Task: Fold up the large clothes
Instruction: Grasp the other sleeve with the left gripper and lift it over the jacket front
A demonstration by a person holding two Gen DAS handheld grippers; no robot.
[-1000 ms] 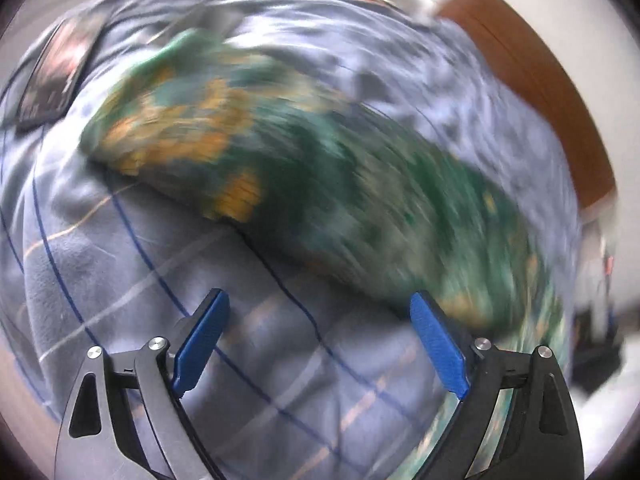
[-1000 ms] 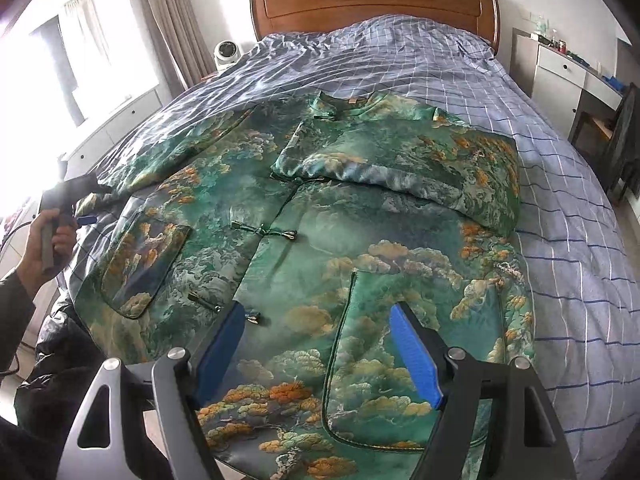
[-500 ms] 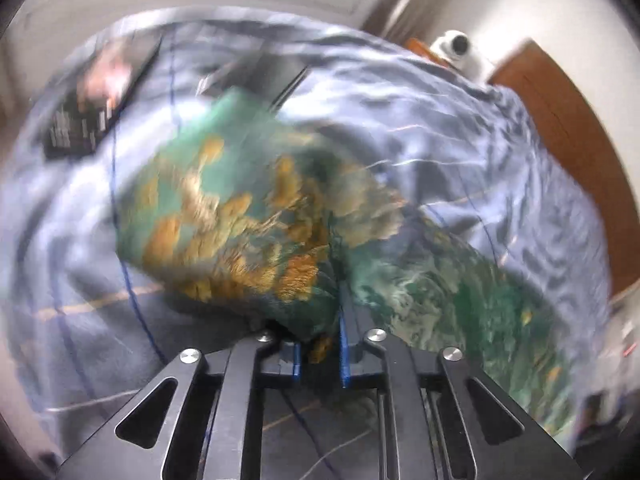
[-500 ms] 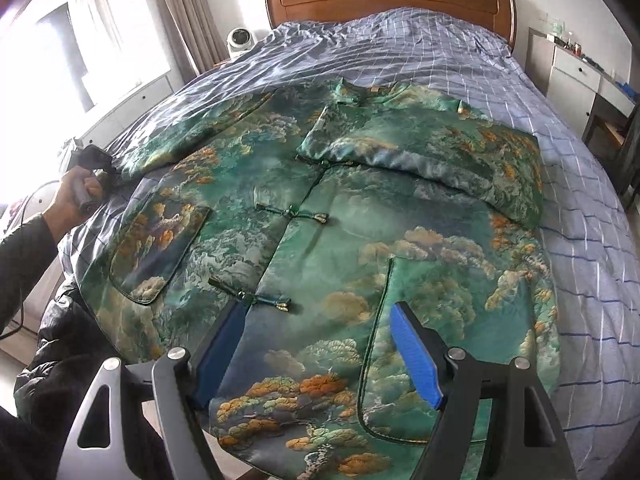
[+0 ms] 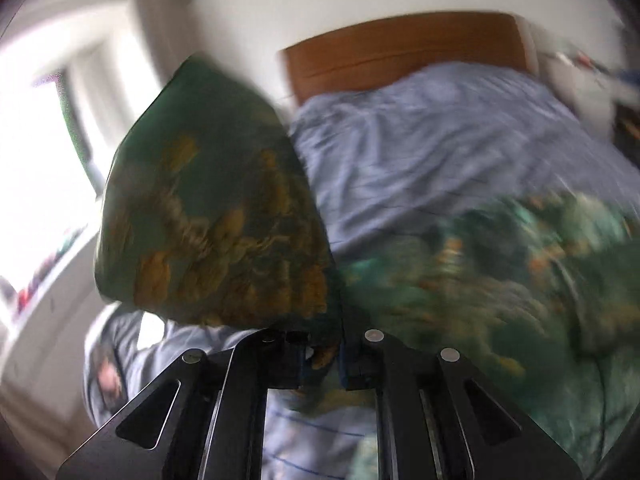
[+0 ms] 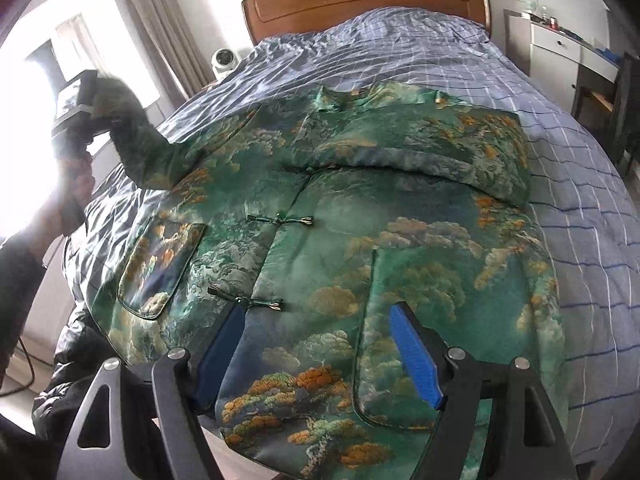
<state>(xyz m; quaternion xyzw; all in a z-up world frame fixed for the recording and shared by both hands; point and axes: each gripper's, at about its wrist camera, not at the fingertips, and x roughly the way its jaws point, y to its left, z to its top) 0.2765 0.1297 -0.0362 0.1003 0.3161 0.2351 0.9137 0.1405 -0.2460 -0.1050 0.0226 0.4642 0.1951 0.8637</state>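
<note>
Clamping glossy brocade sleeve (image 5: 216,216), left gripper (image 5: 322,354)

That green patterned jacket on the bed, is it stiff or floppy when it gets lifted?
Probably floppy: the sleeve pinched in the left gripper bends up off the bed while the jacket body stays flat. It looks padded, since the folded sleeve makes a rounded edge. The sheen suggests it may be slippery.
</note>
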